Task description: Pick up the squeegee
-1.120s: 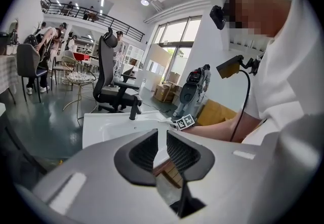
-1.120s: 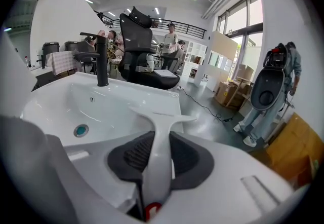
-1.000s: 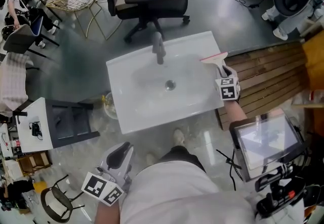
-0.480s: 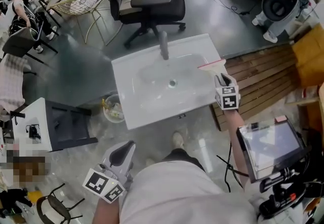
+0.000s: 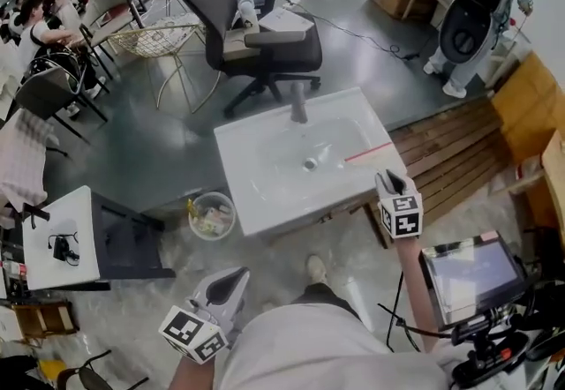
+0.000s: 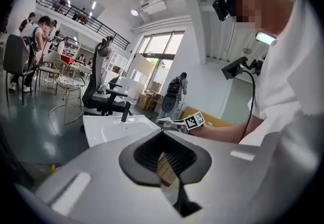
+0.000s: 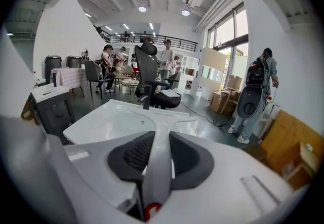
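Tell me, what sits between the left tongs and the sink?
A small round bin with scraps inside, on the floor off the sink's near corner, ahead of the left tongs. The head view shows it.

Right gripper (image 5: pixel 389 178) grips white red-edged squeegee (image 5: pixel 366 153). Blade shows over the right side of the white rectangular ceramic sink (image 5: pixel 256 190), right of the drain. Grey faucet (image 5: pixel 298 103) stands upright at the sink's far rim. Left gripper (image 5: pixel 231 279) is low by the person's torso, well apart from the sink. Black office chair (image 5: pixel 265 35) is beyond the sink, slatted wooden pallet (image 5: pixel 450 150) to its right.
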### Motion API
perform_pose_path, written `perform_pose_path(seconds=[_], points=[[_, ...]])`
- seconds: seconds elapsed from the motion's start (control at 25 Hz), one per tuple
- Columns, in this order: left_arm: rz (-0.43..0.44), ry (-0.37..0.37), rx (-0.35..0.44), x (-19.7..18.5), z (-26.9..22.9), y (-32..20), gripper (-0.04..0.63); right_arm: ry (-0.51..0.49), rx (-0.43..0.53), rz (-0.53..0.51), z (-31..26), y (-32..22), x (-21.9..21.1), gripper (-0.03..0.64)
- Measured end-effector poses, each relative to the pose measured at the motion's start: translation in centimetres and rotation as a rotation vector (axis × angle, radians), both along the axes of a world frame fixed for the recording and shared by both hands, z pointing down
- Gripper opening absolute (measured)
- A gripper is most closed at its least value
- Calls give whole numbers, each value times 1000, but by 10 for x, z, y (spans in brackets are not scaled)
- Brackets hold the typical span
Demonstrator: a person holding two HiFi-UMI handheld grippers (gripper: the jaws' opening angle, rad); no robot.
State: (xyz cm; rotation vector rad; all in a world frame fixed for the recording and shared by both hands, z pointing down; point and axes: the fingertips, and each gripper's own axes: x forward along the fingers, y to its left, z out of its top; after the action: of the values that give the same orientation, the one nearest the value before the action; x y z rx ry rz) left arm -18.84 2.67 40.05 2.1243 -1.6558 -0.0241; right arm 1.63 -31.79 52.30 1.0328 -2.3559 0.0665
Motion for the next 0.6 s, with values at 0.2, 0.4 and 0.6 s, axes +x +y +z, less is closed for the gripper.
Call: perform_pose_path(seconds=[0.2,0.4,0.6], points=[[33,16,10,3,5,39,5,-33,9,-9,-23,67,0,97],[71,16,18,6,15,69,5,-67,21,-13,-38,128,2,97],[87,14,20,6,16,86,5,-97,33,-19,-56,174,3,98]])
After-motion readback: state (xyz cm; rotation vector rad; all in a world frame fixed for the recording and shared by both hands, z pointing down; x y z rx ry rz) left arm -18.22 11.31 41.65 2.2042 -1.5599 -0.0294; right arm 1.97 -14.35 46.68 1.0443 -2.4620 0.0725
